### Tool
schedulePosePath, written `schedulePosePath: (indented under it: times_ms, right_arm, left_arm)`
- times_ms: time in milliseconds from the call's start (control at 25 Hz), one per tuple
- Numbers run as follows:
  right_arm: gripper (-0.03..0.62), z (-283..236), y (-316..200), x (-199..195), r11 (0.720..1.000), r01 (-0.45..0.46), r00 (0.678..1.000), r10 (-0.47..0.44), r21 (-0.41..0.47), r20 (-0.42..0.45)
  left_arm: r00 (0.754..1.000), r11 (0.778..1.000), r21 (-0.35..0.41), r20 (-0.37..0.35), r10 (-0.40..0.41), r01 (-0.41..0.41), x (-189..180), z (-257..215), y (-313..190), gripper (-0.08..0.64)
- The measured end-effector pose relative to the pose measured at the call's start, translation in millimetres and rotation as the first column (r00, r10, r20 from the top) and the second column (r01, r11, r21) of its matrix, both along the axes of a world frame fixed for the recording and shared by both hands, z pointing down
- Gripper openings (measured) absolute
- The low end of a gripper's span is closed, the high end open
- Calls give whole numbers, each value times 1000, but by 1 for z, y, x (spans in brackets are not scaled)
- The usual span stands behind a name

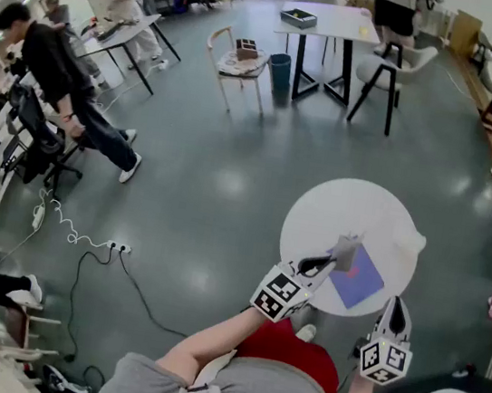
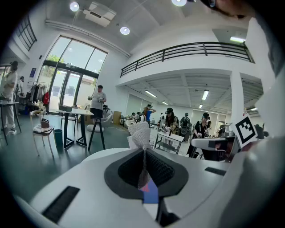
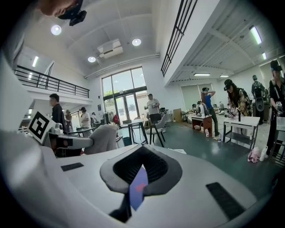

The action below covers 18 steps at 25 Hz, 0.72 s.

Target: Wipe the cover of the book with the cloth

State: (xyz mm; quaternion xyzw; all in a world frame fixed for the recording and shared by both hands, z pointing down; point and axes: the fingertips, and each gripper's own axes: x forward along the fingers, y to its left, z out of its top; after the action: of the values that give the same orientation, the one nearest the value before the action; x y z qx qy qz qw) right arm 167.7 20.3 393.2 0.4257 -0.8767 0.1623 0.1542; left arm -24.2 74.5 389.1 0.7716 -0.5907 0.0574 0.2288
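A blue book point(image 1: 360, 279) with a red mark lies flat on the near side of a small round white table point(image 1: 335, 213). My left gripper point(image 1: 326, 263) is shut on a pale woven cloth point(image 1: 345, 250), held over the book's left end. In the left gripper view the cloth point(image 2: 140, 133) sticks up from the left gripper point(image 2: 143, 178), with the book point(image 2: 151, 193) showing below it. My right gripper point(image 1: 397, 303) hangs at the table's near right edge, just off the book's corner. Its jaws look shut in the right gripper view point(image 3: 136, 189), with a sliver of book point(image 3: 139, 186) seen between them.
The round table stands on a grey floor. A chair point(image 1: 239, 57) with a box on it and a white table point(image 1: 332, 21) stand farther back. People work at desks on the left. A power strip and cables point(image 1: 101, 247) lie on the floor to my left.
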Motion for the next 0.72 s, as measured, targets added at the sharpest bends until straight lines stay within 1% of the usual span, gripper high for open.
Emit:
schedulePosePath:
  times_ms: [80,120,160,200,400,560,720]
  right_arm:
    - [29,0,-36,-57,995,82,995,-85,54,46]
    - [29,-2,-51,-79,991,112,991,-117,78,67]
    - [29,-5,-62,-93,987,128,987,-136,98,83]
    - [29,-7,-69,-97,985,132,986,-142,109,92]
    - [29,5,-87,-78,988,120,988,-128,97,82]
    - [29,12,-83,-76,990,120,990,-125,73,70]
    - [29,13,-82,-76,991,113,991,-117,69,64]
  left_arm:
    - [995,996,52,51,-82,79,-48,-2,-26,25]
    - [991,991,72,71,-115,110,-66,-3,-37,25]
    - [987,988,83,85,-136,129,-76,-3,-46,25]
    - [985,987,84,93,-144,137,-79,0,-54,25]
    - [986,991,58,105,-129,124,-56,17,-80,25]
    - [987,993,51,108,-115,110,-53,20,-82,25]
    - [989,994,51,106,-105,100,-54,19,-84,26]
